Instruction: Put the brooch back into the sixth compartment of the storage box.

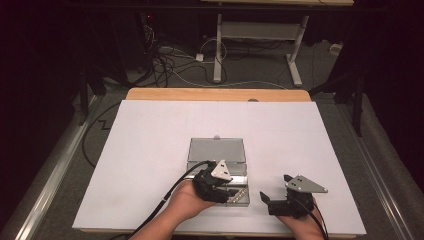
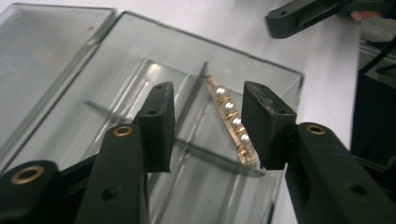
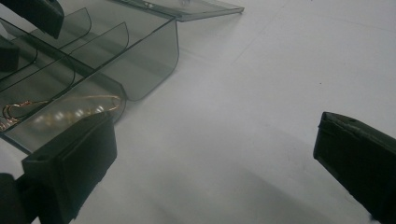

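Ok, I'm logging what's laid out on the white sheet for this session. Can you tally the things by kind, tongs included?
Clear box, lid open: 1
Gold pearl bracelet, lying in the box: 1
Tongs, left over the box and right beside it: 2
Total: 4
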A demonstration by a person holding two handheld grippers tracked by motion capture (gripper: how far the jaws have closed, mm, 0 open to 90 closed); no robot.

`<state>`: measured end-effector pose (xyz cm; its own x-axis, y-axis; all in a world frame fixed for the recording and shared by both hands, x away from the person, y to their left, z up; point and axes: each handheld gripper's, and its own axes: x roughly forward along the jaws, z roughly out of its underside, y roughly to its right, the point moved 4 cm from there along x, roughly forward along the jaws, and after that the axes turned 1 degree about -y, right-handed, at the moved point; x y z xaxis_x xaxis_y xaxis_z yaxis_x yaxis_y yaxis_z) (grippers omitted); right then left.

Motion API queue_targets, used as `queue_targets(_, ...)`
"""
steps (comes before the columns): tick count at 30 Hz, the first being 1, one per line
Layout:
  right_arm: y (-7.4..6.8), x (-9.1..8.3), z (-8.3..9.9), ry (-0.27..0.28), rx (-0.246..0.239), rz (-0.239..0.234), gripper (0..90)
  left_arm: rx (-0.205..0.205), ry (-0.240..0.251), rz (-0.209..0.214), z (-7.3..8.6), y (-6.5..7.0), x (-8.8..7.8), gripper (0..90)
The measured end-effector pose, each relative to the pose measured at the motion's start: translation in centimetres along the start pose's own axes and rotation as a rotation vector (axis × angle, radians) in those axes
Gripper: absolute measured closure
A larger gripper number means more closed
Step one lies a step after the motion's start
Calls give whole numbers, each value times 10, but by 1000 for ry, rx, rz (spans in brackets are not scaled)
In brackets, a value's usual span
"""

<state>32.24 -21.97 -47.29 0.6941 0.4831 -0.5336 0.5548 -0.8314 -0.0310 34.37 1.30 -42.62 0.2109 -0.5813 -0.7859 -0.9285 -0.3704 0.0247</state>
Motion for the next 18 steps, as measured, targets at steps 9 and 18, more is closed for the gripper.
queue_targets(9, 0, 0, 0, 1, -1, 1, 2, -72, 72, -23, 15, -19, -19, 358)
queue_targets(18, 0, 0, 0, 1, 0, 3, 2, -138, 129, -35, 37, -36, -35, 175)
